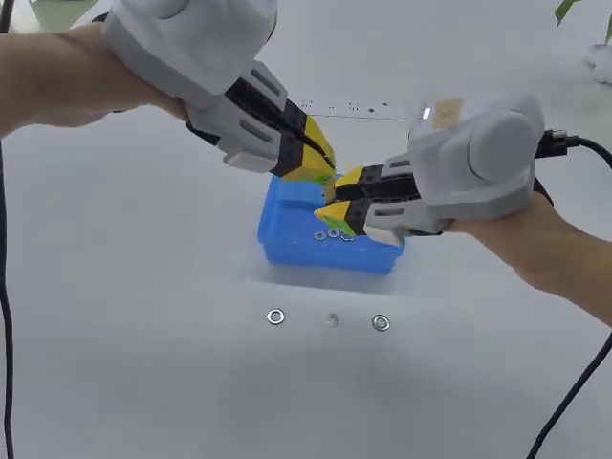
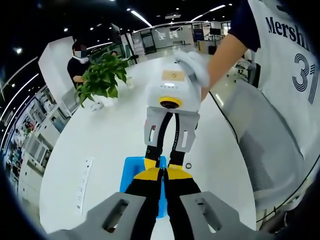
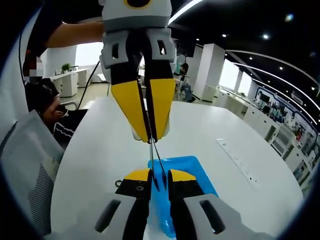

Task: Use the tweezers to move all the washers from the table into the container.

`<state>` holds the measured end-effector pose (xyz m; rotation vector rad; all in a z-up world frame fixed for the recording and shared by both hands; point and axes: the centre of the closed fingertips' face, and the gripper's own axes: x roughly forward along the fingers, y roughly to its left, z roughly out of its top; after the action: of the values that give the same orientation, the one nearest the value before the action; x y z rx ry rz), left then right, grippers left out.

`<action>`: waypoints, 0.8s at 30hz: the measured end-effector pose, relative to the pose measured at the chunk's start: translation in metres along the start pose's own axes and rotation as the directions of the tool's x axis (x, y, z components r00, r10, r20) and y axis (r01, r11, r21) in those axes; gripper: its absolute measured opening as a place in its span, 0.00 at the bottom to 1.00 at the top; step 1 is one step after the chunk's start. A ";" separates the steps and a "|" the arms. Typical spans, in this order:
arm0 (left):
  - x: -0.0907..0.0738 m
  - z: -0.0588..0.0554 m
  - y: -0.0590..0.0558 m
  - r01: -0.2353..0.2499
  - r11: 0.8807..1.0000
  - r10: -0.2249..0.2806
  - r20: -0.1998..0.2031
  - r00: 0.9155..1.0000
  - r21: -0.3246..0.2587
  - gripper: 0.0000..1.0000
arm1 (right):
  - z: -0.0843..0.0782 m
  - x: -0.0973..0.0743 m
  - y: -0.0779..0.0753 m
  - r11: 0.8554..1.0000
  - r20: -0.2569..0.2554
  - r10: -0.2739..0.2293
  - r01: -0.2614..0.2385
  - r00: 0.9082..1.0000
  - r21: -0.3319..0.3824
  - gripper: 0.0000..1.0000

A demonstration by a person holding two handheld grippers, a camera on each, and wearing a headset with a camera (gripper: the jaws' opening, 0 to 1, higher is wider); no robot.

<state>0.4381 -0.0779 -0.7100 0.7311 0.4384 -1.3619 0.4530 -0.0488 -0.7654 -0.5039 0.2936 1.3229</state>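
Observation:
Above the blue container (image 1: 287, 251) my two grippers meet tip to tip. The left gripper (image 1: 323, 163) comes in from the upper left, shut on thin metal tweezers (image 3: 152, 160). In the right gripper view the tweezers hang from the left gripper (image 3: 149, 132) down over the container (image 3: 187, 172). Their two prongs sit between the narrow jaws of my right gripper (image 3: 160, 177), which closes on them from the right (image 1: 335, 206). Several washers (image 1: 332, 233) lie inside the container. Two washers (image 1: 275, 316) (image 1: 381, 323) lie on the white table in front of it.
A small pale bit (image 1: 331, 319) lies between the two table washers. A power strip (image 1: 349, 108) lies behind the container. Cables run down the left edge (image 1: 5, 335) and from the right gripper (image 1: 574, 382). A potted plant (image 2: 102, 75) stands at the far table end.

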 end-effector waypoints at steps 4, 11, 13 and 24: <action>0.003 -0.004 -0.014 0.010 1.000 -0.010 0.003 1.000 -0.005 0.06 | -0.004 -0.005 0.016 1.000 -0.010 0.011 -0.011 1.000 0.002 0.14; 0.004 -0.007 -0.041 0.026 0.999 -0.026 -0.001 1.000 -0.018 0.06 | -0.010 -0.001 0.040 0.999 -0.020 0.037 -0.037 0.999 0.013 0.14; 0.004 -0.010 -0.046 0.029 0.999 -0.029 -0.001 1.000 -0.025 0.06 | -0.012 0.003 0.046 0.999 -0.019 0.047 -0.046 0.999 0.021 0.14; 0.003 -0.039 -0.070 0.035 0.996 -0.038 -0.024 0.999 -0.085 0.06 | -0.021 0.026 0.073 0.994 -0.041 0.109 -0.108 0.993 0.027 0.14</action>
<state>0.3755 -0.0556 -0.7550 0.6742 0.5289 -1.3612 0.3899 -0.0257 -0.8088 -0.5008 0.3763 1.4135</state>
